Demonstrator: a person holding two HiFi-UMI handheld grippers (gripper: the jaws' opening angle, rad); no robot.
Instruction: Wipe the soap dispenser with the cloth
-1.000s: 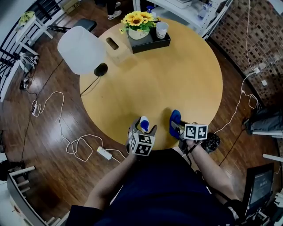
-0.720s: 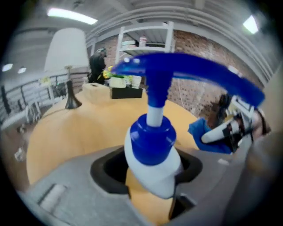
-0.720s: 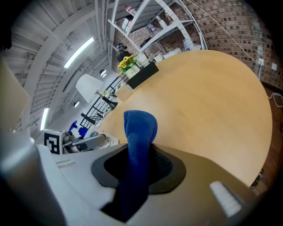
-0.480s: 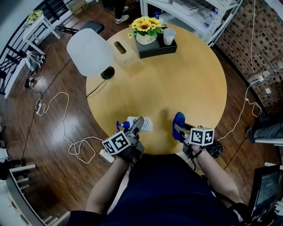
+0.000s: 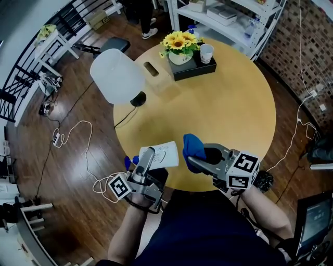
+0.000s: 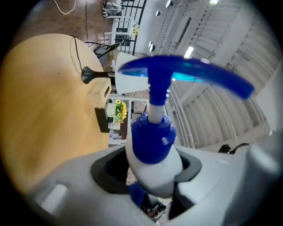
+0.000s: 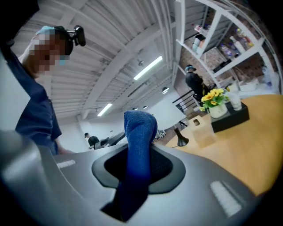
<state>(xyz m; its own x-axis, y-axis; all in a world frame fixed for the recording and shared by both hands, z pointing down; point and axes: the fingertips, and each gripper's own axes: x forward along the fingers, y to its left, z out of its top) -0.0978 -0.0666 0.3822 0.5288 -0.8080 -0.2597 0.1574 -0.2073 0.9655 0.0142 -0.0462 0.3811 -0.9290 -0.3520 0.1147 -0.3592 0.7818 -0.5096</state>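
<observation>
The soap dispenser (image 5: 162, 154), a white bottle with a blue pump (image 5: 129, 162), lies on its side in the air over the near table edge. My left gripper (image 5: 151, 157) has just been closing and is now shut on it. The left gripper view shows the bottle's neck (image 6: 152, 143) between the jaws of my left gripper (image 6: 152, 178), with the pump head (image 6: 190, 75) pointing away. My right gripper (image 5: 200, 158) is shut on a blue cloth (image 5: 193, 146), held just right of the bottle. In the right gripper view the cloth (image 7: 139, 141) stands up between the jaws of my right gripper (image 7: 138, 170).
The round wooden table (image 5: 223, 109) carries a white-shaded lamp (image 5: 117, 77), a wooden box (image 5: 156, 74), and a black tray (image 5: 193, 67) with sunflowers (image 5: 179, 41) and a cup (image 5: 206, 53). White shelving (image 5: 229, 15) stands behind. Cables (image 5: 78, 140) lie on the floor at left.
Both grippers have risen from the table edge. The left one closed on the dispenser, rolled it onto its side and lifted it. The right one carried the cloth up and left, near the bottle.
</observation>
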